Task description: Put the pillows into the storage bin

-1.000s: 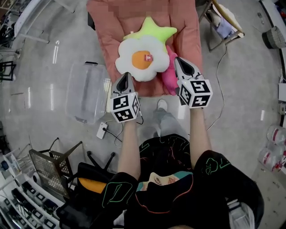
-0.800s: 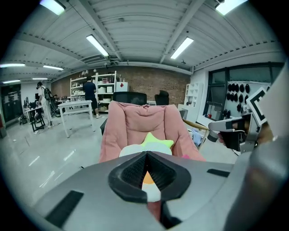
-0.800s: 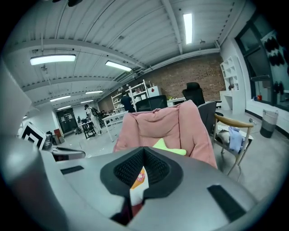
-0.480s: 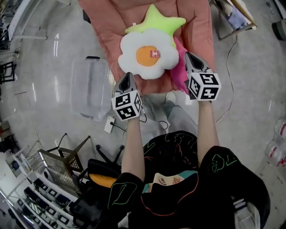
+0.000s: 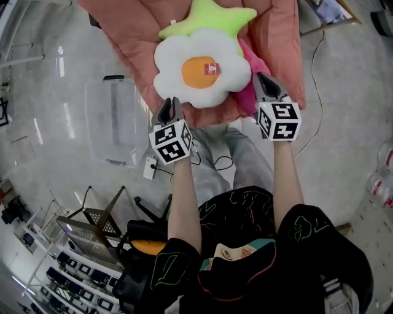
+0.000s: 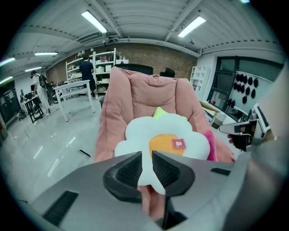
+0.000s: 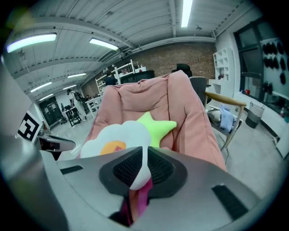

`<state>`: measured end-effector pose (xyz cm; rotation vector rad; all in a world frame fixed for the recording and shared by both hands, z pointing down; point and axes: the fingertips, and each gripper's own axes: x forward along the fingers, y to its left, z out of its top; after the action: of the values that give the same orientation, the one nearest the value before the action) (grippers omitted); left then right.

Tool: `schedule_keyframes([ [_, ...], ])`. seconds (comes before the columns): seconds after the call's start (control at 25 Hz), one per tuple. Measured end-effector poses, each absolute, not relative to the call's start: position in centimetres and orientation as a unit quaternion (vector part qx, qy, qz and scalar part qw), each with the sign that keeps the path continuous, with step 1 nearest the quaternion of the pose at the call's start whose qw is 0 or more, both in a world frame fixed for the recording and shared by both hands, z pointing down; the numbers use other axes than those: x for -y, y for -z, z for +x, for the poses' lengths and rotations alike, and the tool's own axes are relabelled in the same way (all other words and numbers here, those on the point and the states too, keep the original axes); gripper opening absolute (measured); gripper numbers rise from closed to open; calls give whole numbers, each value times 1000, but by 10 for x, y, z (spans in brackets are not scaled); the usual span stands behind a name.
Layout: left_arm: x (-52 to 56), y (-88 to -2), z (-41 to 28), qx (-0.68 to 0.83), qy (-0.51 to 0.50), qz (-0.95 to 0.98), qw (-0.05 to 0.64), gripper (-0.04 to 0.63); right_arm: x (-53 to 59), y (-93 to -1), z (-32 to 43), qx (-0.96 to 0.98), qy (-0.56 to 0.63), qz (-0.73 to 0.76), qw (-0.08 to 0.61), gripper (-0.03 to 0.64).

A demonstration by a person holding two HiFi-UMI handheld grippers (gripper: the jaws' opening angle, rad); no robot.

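Note:
A white fried-egg pillow (image 5: 199,67) lies on a pink padded lounger (image 5: 135,37), over a green star pillow (image 5: 209,15) and a magenta pillow (image 5: 253,86). My left gripper (image 5: 170,104) is at the egg pillow's lower left lobe. Its jaws are opening, and the white edge (image 6: 146,149) sits in the gap between them (image 6: 146,169). At the lower right, my right gripper (image 5: 263,80) is shut, with a thin fold of the white edge pinched between its jaws (image 7: 145,169) and magenta fabric just below. The clear storage bin (image 5: 116,122) stands on the floor to the left.
A white power strip (image 5: 149,168) with its cable lies on the grey floor near the person's feet. A wire basket on a metal frame (image 5: 92,230) stands at the lower left. A wooden chair frame (image 5: 331,12) is at the upper right.
The lounger and pillows have grown larger and slid up in the head view. Both grippers have stayed at the egg pillow's lower corners.

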<state>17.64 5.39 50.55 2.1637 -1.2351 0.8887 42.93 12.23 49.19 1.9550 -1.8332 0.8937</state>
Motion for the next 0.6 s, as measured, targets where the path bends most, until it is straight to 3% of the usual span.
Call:
schedule_keyframes([
  [0.36,-24,-570,156,462,-360,756,291,232,-105,-561,402,627,-373,650,214,224],
  [0.6,-21,-599,146,449,-372,748,317,258,-105,-594,386,597,-398,651,248,253],
])
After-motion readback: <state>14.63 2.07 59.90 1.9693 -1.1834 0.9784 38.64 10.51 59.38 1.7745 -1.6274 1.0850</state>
